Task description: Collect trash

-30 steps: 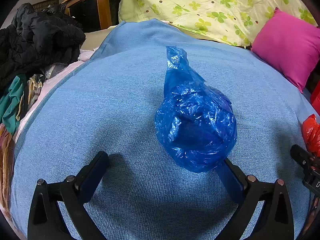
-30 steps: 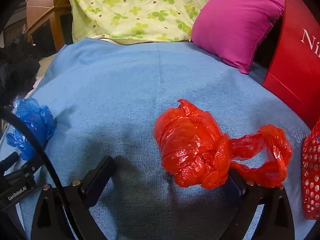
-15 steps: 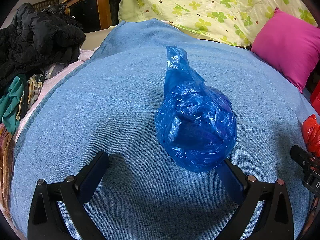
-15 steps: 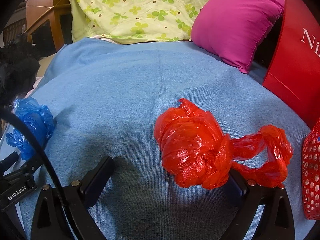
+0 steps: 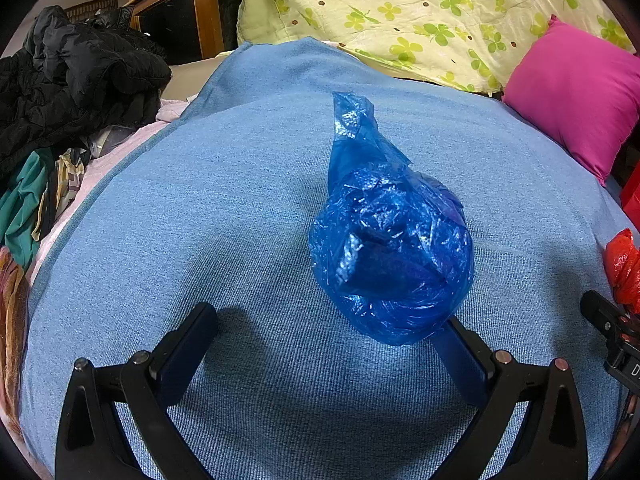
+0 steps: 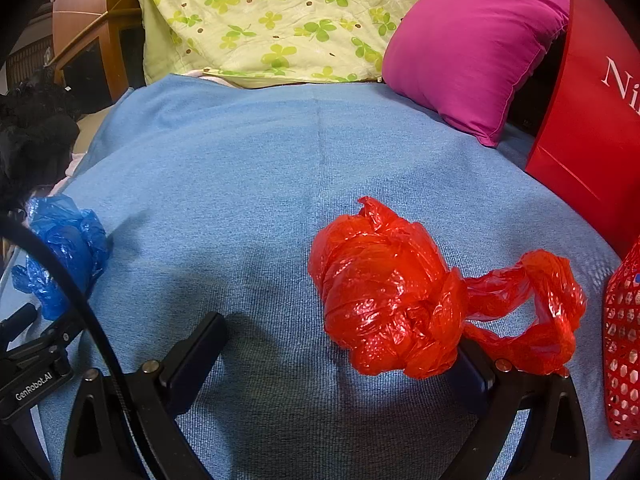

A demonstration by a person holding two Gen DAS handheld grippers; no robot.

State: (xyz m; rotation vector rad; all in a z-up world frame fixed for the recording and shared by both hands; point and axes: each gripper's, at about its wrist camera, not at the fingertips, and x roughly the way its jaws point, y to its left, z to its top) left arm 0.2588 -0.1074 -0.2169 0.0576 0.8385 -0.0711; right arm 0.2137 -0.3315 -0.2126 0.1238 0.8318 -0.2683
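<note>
A crumpled blue plastic bag (image 5: 390,260) lies on the blue blanket (image 5: 200,208). My left gripper (image 5: 324,320) stands open around its near end; the bag rests against and partly hides the right finger (image 5: 464,364), and the left finger (image 5: 184,348) is well apart from it. A knotted red plastic bag (image 6: 384,292) with a loop handle lies in front of my right gripper (image 6: 338,334), which is open too. This bag covers the tip of that gripper's right finger (image 6: 472,376). The blue bag (image 6: 64,248) shows at the left of the right wrist view, and the red bag (image 5: 622,268) at the left wrist view's right edge.
A pink pillow (image 6: 472,56) and a green-flowered quilt (image 6: 272,20) lie at the back. A red paper bag (image 6: 592,128) stands at the right and a red mesh basket (image 6: 624,344) at the near right. Dark clothes (image 5: 72,84) are piled at the left beside a wooden cabinet (image 5: 180,12).
</note>
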